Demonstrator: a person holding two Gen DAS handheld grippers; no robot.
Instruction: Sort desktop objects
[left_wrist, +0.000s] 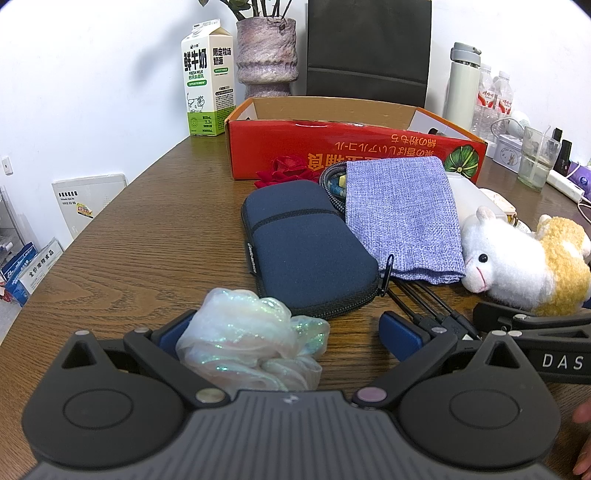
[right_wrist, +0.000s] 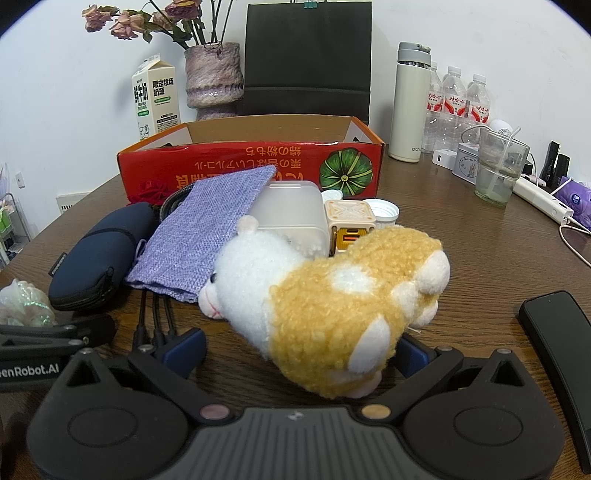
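Two spread wide: left hand-held gripper (left_wrist: 288, 332) around iridescent scrunchie (left_wrist: 251, 343); right hand-held gripper (right_wrist: 299, 349) around plush toy (right_wrist: 332, 295).

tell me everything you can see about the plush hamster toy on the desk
The plush hamster is a soft, fuzzy toy with a white head, small pink snout, dark bead eye and pale ears; its back is curly golden-tan with white patches and pale paws. It lies on its side on the wooden table, head toward the purple fabric pouch and touching it. Its rear sits between the open fingers of the right gripper, which are not yet closed on it.
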